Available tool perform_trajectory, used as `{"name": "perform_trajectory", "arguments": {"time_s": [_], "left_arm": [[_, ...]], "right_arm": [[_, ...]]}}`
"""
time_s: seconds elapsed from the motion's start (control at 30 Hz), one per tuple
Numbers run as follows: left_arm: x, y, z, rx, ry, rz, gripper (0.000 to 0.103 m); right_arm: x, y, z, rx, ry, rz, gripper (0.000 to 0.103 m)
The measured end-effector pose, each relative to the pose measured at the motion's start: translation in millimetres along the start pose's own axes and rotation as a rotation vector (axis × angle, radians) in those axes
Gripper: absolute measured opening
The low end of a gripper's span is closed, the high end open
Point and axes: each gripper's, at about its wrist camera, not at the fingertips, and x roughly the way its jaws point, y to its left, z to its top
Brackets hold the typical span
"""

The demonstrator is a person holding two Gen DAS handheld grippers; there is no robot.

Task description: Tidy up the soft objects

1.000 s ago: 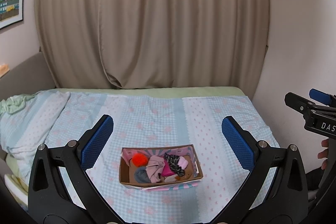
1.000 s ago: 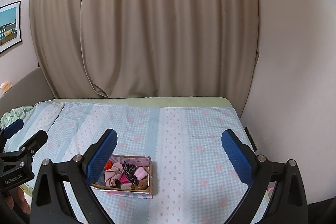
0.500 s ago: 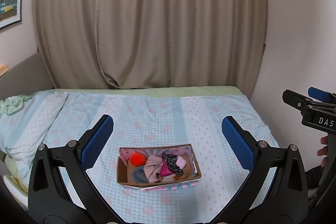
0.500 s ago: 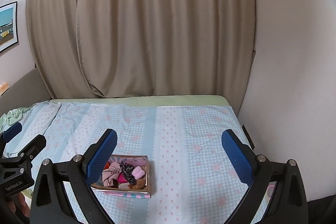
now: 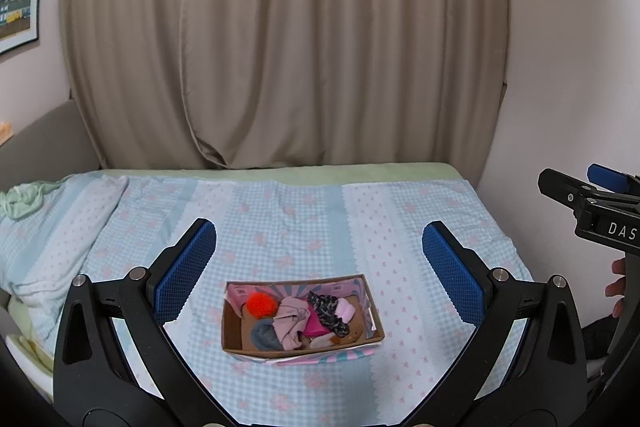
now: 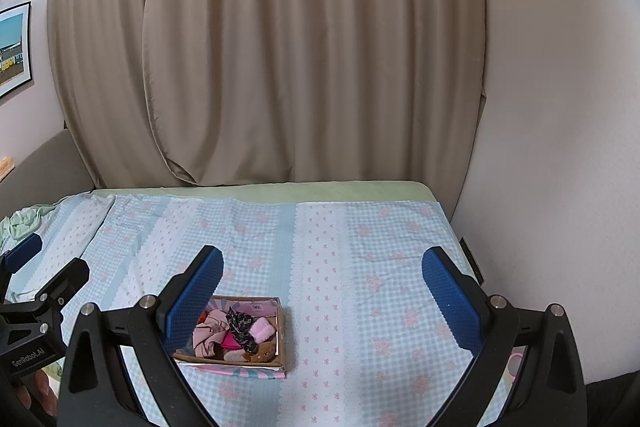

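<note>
A small cardboard box (image 5: 232, 331) sits on the bed, full of soft things: an orange pom-pom (image 5: 260, 305), a pink scrunchie (image 5: 292, 321), a dark patterned scrunchie (image 5: 326, 309), a grey piece and a brown one. It also shows in the right wrist view (image 6: 282, 331), partly behind the left finger. My left gripper (image 5: 318, 267) is open and empty, held above and before the box. My right gripper (image 6: 320, 287) is open and empty, off to the box's right. Each gripper shows at the edge of the other's view.
The bed has a light blue checked sheet (image 5: 304, 223) with pink flowers. A rumpled pillow and green cloth (image 5: 24, 199) lie at the left. Beige curtains (image 5: 320, 47) hang behind the bed, a wall (image 6: 560, 147) stands at the right.
Both grippers have drawn back and up a little, so the box sits slightly lower and smaller in both views. Both stay open and empty.
</note>
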Motion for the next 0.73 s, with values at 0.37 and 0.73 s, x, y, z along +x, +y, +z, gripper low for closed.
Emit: {"name": "perform_trajectory", "arguments": {"time_s": [0.37, 0.73], "left_arm": [[2.7, 0.6, 1.4, 0.006, -0.028, 0.021, 0.103], [7.0, 1.4, -0.1, 0.0, -0.054, 0.026, 0.103]], "right_arm": [[0.3, 0.8, 0.7, 0.001, -0.001, -0.001, 0.099], [6.6, 1.2, 3.3, 0.009, 0.003, -0.009, 0.099]]}}
